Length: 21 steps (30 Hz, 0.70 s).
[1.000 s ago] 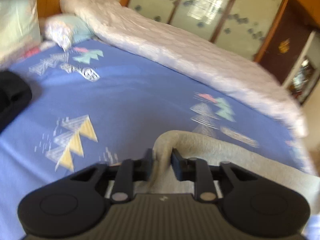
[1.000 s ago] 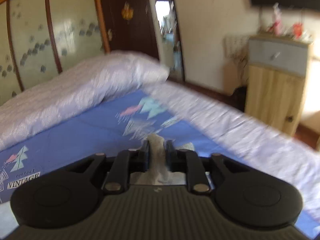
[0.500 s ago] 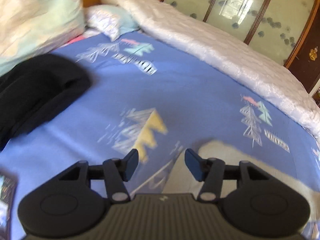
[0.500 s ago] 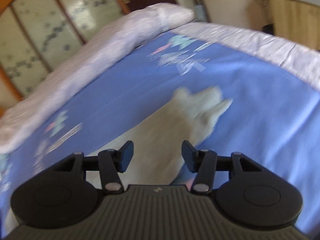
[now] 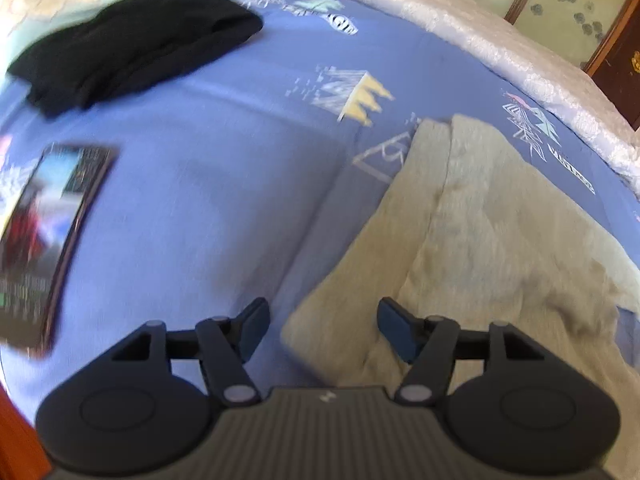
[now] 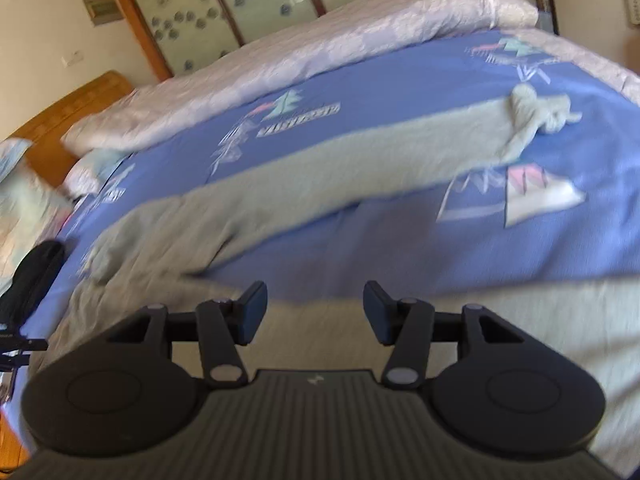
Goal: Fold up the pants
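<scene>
Pants (image 6: 320, 184) lay stretched lengthwise across the blue printed bedsheet (image 5: 192, 216), beige-grey knit, one long strip in the right wrist view with the far end (image 6: 540, 116) bunched and twisted into a small knot of cloth. In the left wrist view the near part (image 5: 480, 240) looked doubled, one layer over another with a seam line running up the middle and the top edge uneven.

Left gripper (image 5: 322, 326): jaws opening, nothing pinched; the near corner of the cloth sat below and between the fingers but the pads were clear of it. Right gripper (image 6: 314, 314): jaws apart, empty, hanging over the sheet just short of the pants' long edge.

Both frames were motion-blurred, so fine wrinkles cannot be judged.

Judgement — the garment is laid out and the next fold is not yet begun. To do it well:
- straighten the bunched far end first, otherwise the lump gets folded in
- take hold at matching points on the edge, pinching both layers, not only the top one
- lift low and carry evenly so the strip does not skew

A black garment (image 5: 132, 44) and a phone-like screen (image 5: 48, 240) lay well apart from the pants — no obstruction expected.
</scene>
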### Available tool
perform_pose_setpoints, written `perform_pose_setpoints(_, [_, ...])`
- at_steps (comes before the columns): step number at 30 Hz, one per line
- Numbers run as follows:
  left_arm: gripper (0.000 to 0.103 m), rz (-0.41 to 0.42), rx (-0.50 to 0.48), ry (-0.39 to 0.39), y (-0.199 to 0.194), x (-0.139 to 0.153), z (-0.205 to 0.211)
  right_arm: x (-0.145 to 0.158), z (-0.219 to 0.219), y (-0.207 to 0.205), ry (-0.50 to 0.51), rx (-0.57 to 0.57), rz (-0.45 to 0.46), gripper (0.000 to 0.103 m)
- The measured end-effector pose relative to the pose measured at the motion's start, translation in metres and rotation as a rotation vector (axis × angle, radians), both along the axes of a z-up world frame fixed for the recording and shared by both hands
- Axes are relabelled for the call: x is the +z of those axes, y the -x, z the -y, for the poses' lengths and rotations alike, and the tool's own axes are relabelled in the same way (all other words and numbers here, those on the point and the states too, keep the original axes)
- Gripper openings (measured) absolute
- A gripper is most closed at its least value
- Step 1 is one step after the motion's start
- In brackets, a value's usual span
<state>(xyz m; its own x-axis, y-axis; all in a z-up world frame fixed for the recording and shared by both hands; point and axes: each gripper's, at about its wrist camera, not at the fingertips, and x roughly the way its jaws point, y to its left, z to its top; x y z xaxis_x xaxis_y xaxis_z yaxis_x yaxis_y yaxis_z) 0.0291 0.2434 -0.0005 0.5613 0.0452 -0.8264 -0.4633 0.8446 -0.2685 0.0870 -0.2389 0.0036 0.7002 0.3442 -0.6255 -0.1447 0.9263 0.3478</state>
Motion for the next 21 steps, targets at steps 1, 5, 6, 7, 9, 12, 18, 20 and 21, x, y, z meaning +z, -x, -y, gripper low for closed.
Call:
perform_pose_setpoints(1, [0.063, 0.006, 0.001, -0.002, 0.005, 0.000, 0.001, -0.002, 0.000, 0.003, -0.019, -0.002, -0.012, 0.056])
perform_pose_setpoints(5, [0.037, 0.009, 0.015, -0.011, 0.017, 0.001, 0.010, -0.006, -0.006, 0.015, -0.101, -0.010, -0.046, 0.050])
perform_pose_setpoints(6, [0.029, -0.003, 0.005, -0.032, 0.016, 0.000, 0.014, -0.008, -0.008, 0.015, -0.121, -0.001, -0.060, 0.048])
perform_pose_setpoints(7, [0.026, -0.016, -0.008, -0.067, 0.015, 0.000, 0.019, -0.007, -0.016, 0.021, -0.135, 0.008, -0.068, 0.047])
perform_pose_setpoints(9, [0.025, -0.037, -0.033, -0.132, 0.013, 0.000, 0.029, -0.014, -0.026, 0.022, -0.105, 0.035, -0.101, 0.046])
perform_pose_setpoints(12, [0.025, -0.053, -0.030, -0.122, 0.012, 0.006, 0.029, -0.032, -0.035, 0.020, 0.003, 0.038, -0.146, 0.033])
perform_pose_setpoints(18, [0.036, 0.081, -0.088, -0.120, -0.004, 0.054, 0.016, -0.017, -0.016, 0.014, -0.038, -0.004, -0.136, 0.036])
perform_pose_setpoints(20, [0.040, 0.124, -0.117, -0.206, -0.029, 0.070, 0.016, -0.016, -0.006, 0.008, -0.038, -0.039, -0.135, 0.036])
perform_pose_setpoints(21, [0.040, 0.141, -0.133, -0.250, -0.049, 0.076, 0.016, -0.016, -0.001, 0.005, -0.043, -0.057, -0.135, 0.036])
